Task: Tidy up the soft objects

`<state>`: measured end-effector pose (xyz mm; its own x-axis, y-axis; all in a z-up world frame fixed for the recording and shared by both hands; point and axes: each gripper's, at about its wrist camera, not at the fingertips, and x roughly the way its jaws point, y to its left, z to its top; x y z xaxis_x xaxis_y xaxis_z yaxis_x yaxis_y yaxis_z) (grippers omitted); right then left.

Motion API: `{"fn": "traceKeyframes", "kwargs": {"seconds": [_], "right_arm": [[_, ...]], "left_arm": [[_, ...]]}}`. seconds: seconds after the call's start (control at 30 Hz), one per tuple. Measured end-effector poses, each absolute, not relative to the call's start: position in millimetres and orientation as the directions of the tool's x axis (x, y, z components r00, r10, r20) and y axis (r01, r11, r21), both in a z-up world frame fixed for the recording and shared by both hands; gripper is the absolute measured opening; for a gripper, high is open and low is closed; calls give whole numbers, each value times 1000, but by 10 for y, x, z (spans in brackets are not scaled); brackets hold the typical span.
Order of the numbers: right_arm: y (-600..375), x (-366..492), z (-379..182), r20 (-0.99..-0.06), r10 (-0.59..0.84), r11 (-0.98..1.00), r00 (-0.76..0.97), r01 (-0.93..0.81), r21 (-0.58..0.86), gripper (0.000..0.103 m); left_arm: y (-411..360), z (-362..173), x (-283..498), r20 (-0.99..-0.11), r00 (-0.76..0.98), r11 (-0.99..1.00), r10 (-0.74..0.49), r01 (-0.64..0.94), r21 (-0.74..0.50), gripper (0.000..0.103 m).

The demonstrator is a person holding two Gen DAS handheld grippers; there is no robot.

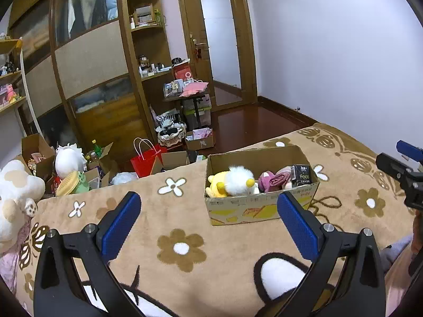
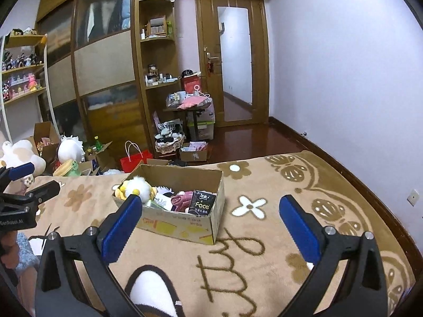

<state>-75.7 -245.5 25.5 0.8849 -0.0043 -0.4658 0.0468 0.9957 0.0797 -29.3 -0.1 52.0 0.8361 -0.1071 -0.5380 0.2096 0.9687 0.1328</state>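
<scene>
- Bed blanket: a brown plush cover with flower print. It carries the cardboard box, which is the landmark for all places below.
- Cardboard box: open-topped and resting flat on the blanket, ahead of both claws. Likely light and stiff enough to hold its shape. If it must be shifted, grip a side wall at the rim.
- Yellow-and-white plush toy: lies inside the box at its left end. Judged soft, light and compressible; pinch the thick body, not a small limb.
- Pink soft item: inside the box, middle to right. Limp; grip a bunched fold.
- Black "Face" pack: inside the box at the right end, leaning on the wall.
- Left claw: jaws fully spread, holding nothing, short of the box.
- Right claw: jaws wide apart, empty, short of the box.
</scene>
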Motion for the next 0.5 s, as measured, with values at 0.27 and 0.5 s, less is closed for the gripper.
{"fn": "traceKeyframes", "kwargs": {"seconds": [0.27,0.5], "right_arm": [[-2463,-890,196,-450,-21,997,893,52,57,103],[-2451,-848,141,-462,-29,998,886,55,44,103]], "left_arm": [[-34,436,-366,-537,838,964,-102,216,153,102],[-23,348,-355,-521,846,967,-112,213,138,102]]}}
